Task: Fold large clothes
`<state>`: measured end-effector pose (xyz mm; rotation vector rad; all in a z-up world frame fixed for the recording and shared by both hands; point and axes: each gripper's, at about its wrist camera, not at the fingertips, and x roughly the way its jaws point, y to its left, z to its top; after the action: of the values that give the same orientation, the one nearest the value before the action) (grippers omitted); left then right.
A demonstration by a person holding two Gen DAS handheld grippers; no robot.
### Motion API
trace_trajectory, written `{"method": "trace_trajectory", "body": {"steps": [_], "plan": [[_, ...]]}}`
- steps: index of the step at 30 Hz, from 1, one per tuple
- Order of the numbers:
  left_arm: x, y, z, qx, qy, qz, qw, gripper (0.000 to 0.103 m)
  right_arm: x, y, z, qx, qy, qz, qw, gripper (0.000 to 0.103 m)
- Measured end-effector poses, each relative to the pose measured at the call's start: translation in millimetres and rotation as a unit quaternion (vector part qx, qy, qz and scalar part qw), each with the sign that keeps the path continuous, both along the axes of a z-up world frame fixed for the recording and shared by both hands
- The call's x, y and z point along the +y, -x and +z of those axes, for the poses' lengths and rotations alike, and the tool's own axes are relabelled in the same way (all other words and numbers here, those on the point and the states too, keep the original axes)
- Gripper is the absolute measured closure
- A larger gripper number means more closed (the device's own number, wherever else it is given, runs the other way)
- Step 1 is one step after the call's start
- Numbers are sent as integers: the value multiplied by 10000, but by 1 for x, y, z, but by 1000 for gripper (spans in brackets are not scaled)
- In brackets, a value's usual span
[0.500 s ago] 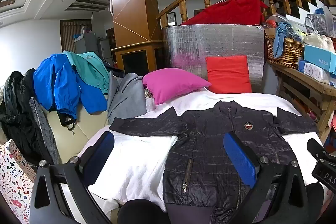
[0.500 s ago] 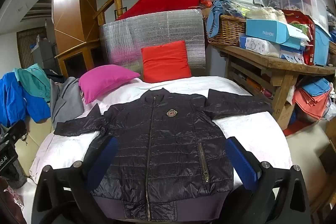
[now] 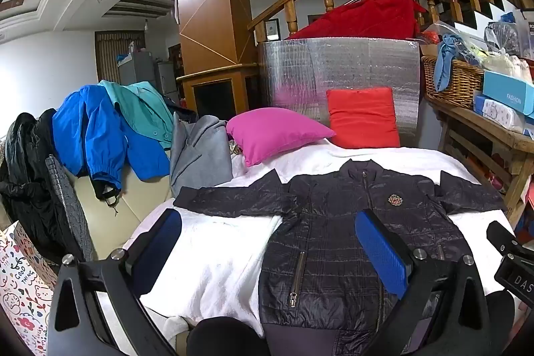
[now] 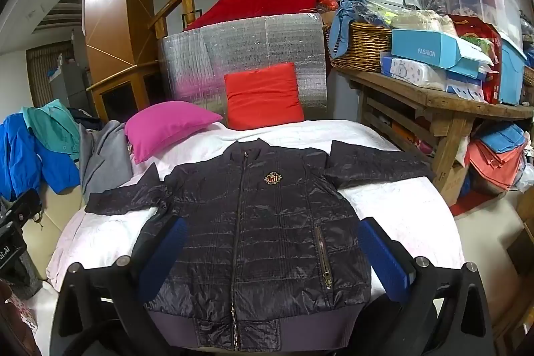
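Nothing has visibly shifted: your left gripper [image 3: 267, 252] and right gripper [image 4: 272, 252] gape wide, empty, above the flat, seemingly unfolded jacket [image 4: 253, 222].

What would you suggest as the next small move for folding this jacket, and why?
Probably bring the left tongs down onto the sleeve on their side, ready to fold it across the chest. The black jacket lies flat, zipped, face up on the white bedcover with both sleeves spread, and both tongs hang open above it, holding nothing.
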<state>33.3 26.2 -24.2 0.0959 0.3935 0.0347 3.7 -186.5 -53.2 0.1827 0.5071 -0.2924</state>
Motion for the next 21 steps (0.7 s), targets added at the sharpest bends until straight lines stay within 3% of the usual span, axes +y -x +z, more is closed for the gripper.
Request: {"method": "trace_trajectory", "body": {"steps": [14, 21], "plan": [[-5, -15, -9, 122, -53, -2, 9999, 0, -6, -9, -10, 87, -51, -7, 9999, 0], [-18, -46, -24, 328, -108, -26, 9994, 0, -39, -28, -21, 220, -343, -271, 9988, 0]]}}
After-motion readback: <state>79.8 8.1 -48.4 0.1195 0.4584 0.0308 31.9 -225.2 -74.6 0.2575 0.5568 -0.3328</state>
